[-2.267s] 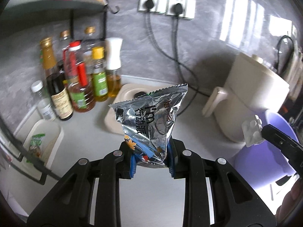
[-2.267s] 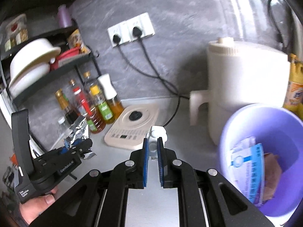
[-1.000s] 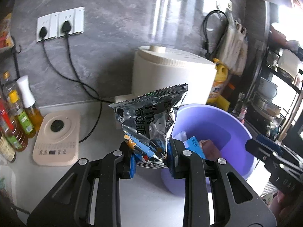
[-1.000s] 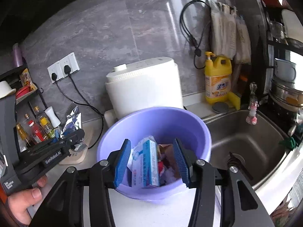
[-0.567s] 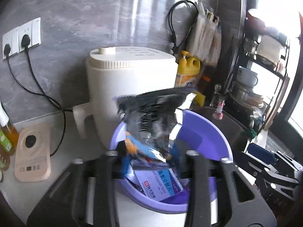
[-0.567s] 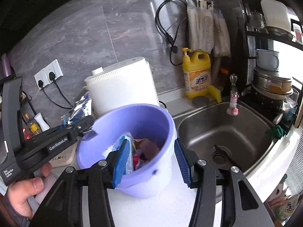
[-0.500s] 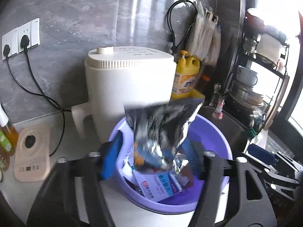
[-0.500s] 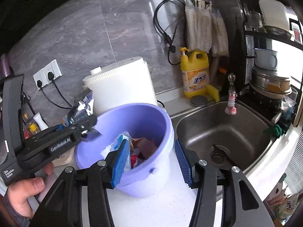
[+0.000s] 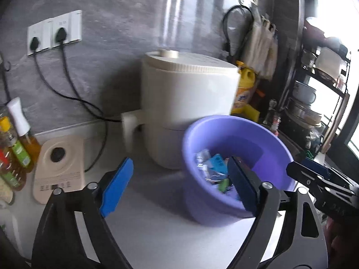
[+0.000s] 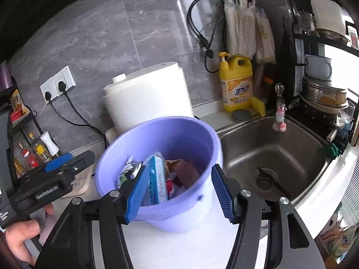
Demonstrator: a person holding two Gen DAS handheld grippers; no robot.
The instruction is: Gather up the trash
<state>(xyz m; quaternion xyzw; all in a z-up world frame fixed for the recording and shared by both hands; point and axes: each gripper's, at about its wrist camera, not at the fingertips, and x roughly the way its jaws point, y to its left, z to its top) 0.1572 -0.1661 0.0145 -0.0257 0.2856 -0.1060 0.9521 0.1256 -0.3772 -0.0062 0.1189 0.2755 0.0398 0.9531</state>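
Note:
A purple plastic bucket point(image 9: 264, 141) stands on the white counter and holds several pieces of trash: a blue-and-white box point(image 10: 158, 179), a silver snack bag point(image 10: 131, 167) and brown wrappers point(image 10: 187, 172). My left gripper point(image 9: 179, 186) is open and empty, just left of the bucket; it also shows in the right wrist view point(image 10: 67, 159). My right gripper point(image 10: 179, 192) is open and empty, its jaws spread in front of the bucket; it also shows at the right edge of the left wrist view point(image 9: 314, 174).
A white appliance point(image 9: 188, 103) stands behind the bucket against the grey wall. A beige scale point(image 9: 59, 165) and several sauce bottles point(image 9: 15, 148) are at the left. A steel sink point(image 10: 276, 154) lies right of the bucket, with a yellow detergent jug point(image 10: 236, 85) behind it.
My left gripper opened and the silver snack bag dropped into the bucket. It then drew back to the left. My right gripper stayed open and empty near the bucket.

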